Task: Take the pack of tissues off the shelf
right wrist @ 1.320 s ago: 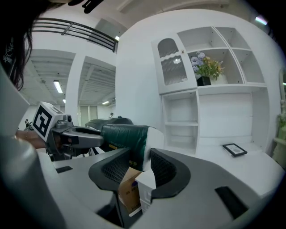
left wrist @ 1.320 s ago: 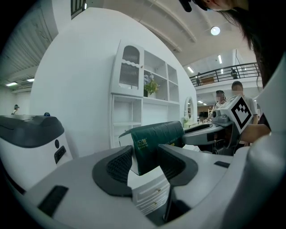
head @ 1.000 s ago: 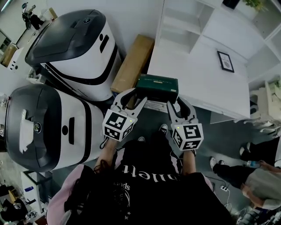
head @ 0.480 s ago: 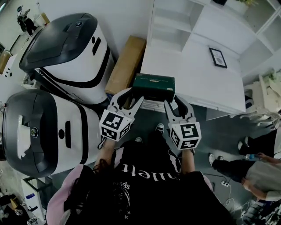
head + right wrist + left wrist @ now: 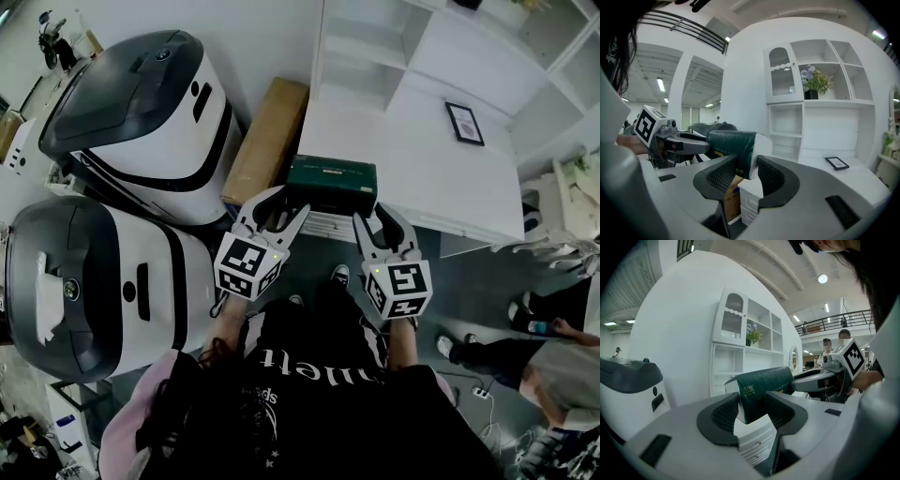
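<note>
I held the pack (image 5: pixel 333 183) by its ends, left tool (image 5: pixel 289 202) and right tool (image 5: pixel 373 217) each clamped on it, apparently lifted just above the shelf's (image 5: pixel 412 150) front edge, not yet carried clear.

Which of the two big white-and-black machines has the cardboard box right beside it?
The farther machine, at the head view's upper left: the cardboard box lies alongside it. The nearer machine has no box next to it.

1. Your left gripper (image 5: pixel 292 200) and right gripper (image 5: pixel 373 214) bring the pack of tissues (image 5: pixel 331 178) slightly nearer you, along the shelf (image 5: pixel 412 159) edge.
2. Your head camera shifts; the shelf slides up-left.
3. The bystander (image 5: pixel 553 375) moves their feet.
</note>
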`<state>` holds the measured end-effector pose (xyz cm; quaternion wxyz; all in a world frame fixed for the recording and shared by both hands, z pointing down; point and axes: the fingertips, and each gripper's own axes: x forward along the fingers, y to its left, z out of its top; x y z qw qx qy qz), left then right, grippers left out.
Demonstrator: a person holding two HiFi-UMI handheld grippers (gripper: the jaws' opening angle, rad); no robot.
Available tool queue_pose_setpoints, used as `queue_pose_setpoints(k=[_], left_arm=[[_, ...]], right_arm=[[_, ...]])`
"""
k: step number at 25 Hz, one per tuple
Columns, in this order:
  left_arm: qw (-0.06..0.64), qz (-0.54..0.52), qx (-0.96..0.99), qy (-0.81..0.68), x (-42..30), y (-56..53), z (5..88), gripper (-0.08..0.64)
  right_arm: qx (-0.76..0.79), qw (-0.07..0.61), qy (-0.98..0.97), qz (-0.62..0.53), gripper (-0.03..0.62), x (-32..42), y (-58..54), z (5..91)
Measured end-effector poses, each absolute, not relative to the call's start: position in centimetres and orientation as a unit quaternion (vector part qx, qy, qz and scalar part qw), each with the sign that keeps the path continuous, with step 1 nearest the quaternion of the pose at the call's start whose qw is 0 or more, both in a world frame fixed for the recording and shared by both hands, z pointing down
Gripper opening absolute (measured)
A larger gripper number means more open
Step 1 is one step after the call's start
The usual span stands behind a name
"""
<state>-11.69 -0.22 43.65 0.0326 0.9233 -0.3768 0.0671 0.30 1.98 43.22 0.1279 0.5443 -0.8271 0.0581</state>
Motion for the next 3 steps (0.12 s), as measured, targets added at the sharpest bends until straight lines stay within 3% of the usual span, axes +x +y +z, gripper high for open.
queue_pose_setpoints(k=[3], left_arm=[[0.035,0.067,0.923,-0.378,-11.56,-0.46,43.81,0.179]], right_arm=[[0.542,0.130,-0.828,0.058,0.172,0.44,1.71,43.31]])
